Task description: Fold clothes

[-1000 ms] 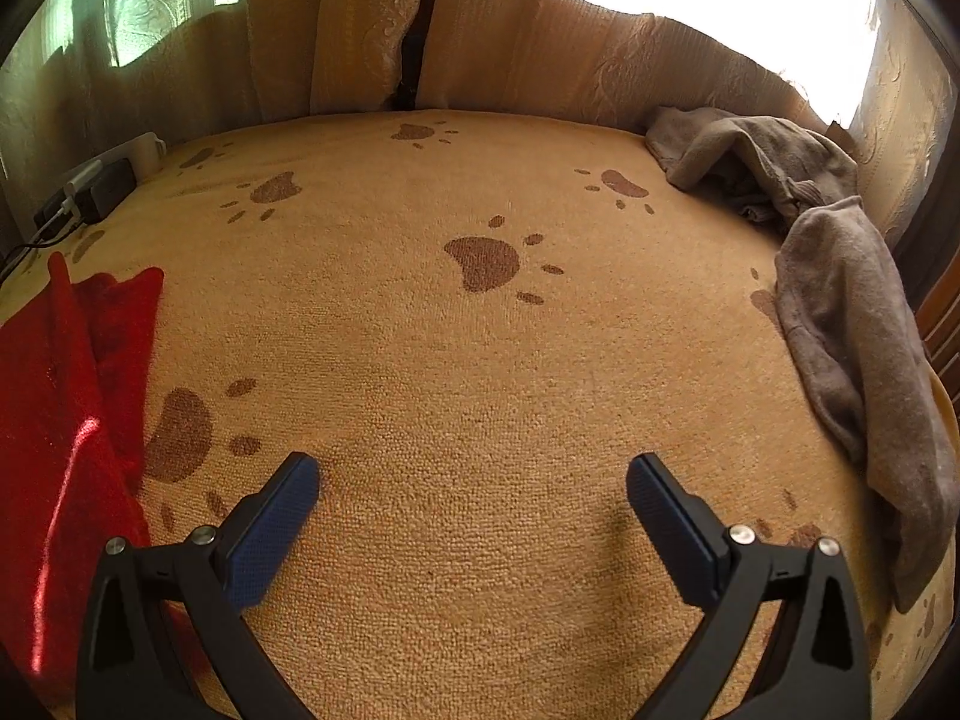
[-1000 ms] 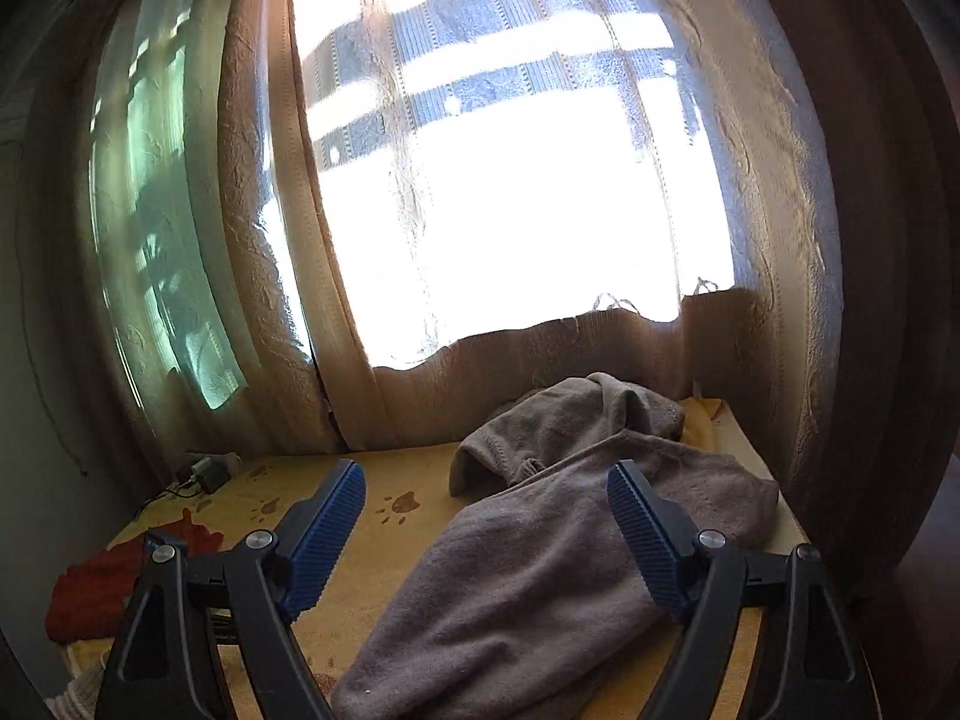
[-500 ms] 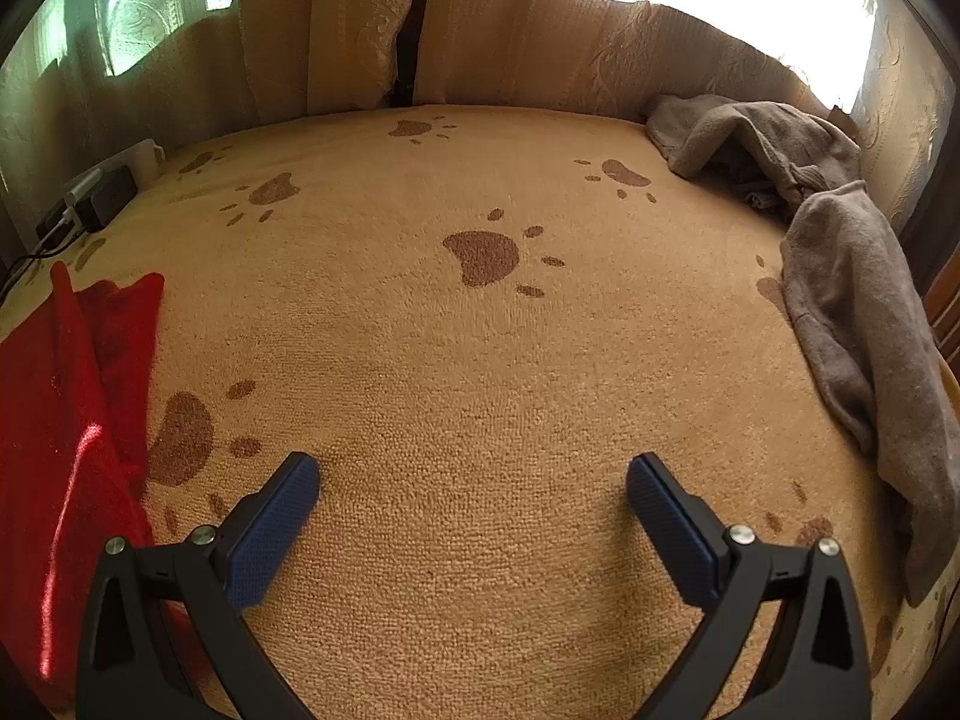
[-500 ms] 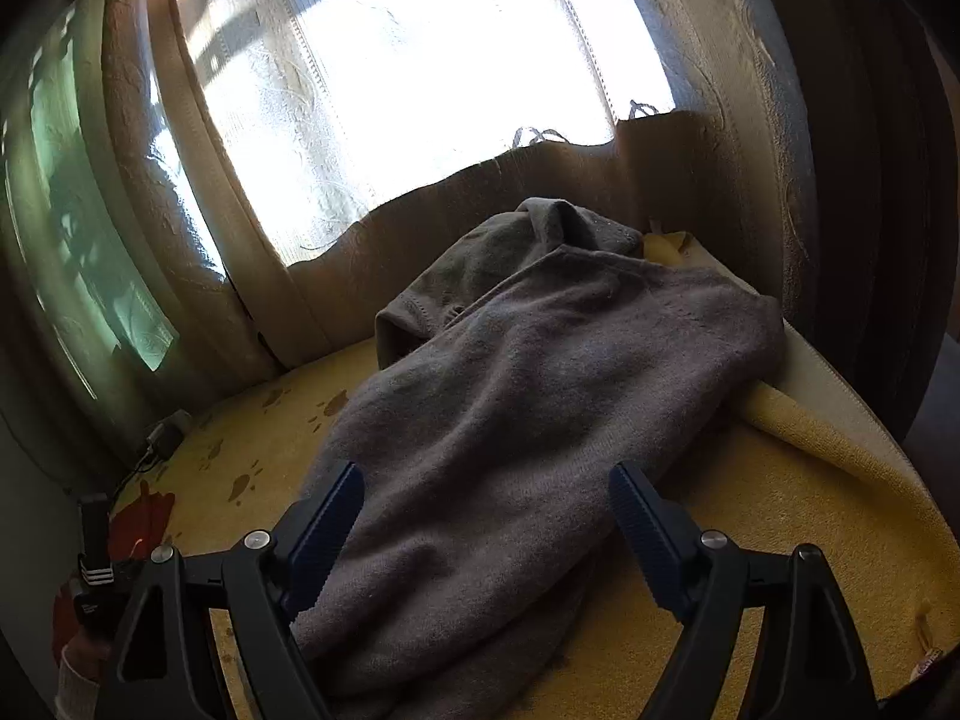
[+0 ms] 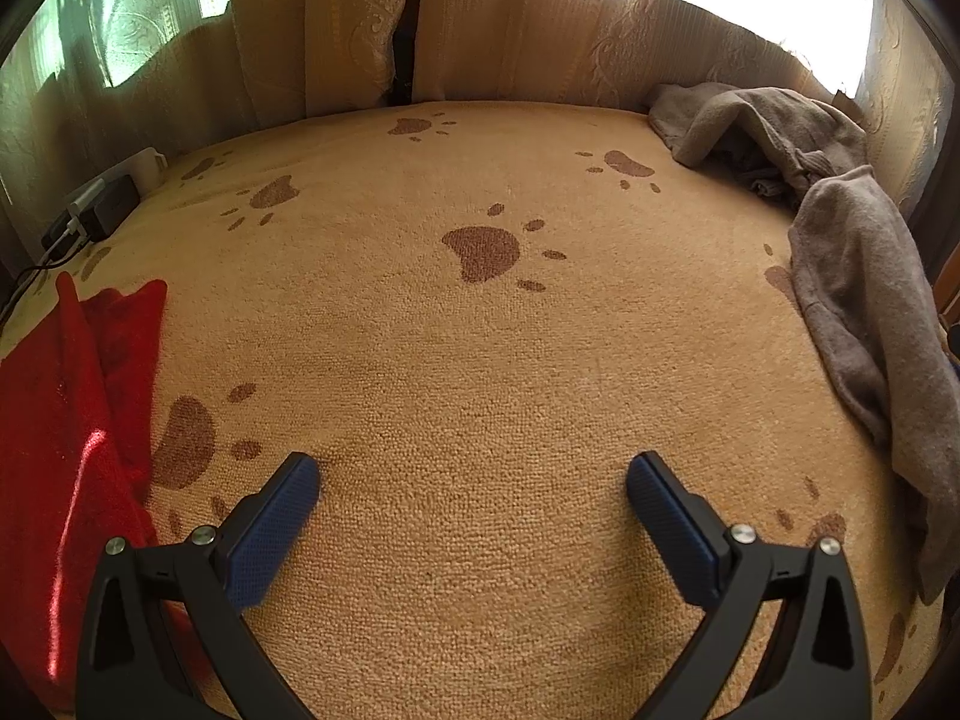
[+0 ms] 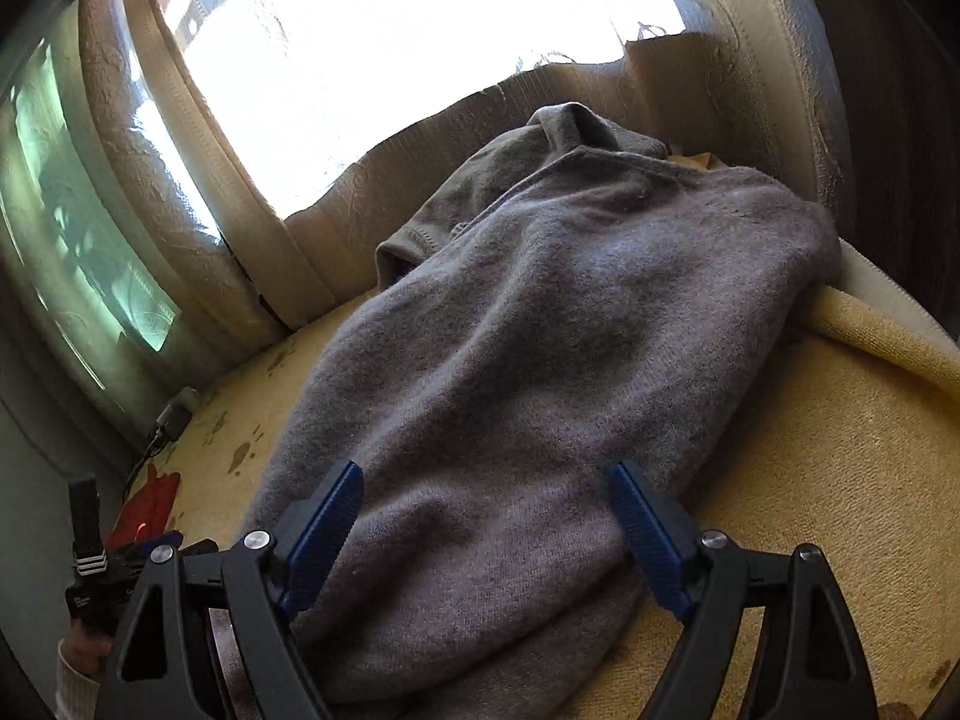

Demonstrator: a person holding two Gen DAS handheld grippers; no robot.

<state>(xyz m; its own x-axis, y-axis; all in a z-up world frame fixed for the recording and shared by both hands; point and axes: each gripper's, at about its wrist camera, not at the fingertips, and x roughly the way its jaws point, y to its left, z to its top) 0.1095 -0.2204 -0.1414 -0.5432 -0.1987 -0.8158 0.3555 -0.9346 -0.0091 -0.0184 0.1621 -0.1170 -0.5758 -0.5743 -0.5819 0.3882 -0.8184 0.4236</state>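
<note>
The right gripper has its blue-padded fingers spread wide above the near end of the grey sweater, which lies rumpled on the paw-print blanket by the curtain; the knit shows between the pads, but they do not press on it. The left gripper also has its fingers wide apart, nothing between them (only bare blanket). A red garment lies just left of it, the sweater at the far right.

1. left gripper: chunky black plastic arms, blue textured pads, silver screws
2. right gripper: same look
3. lower left of right view: cream knit sleeve cuff
</note>
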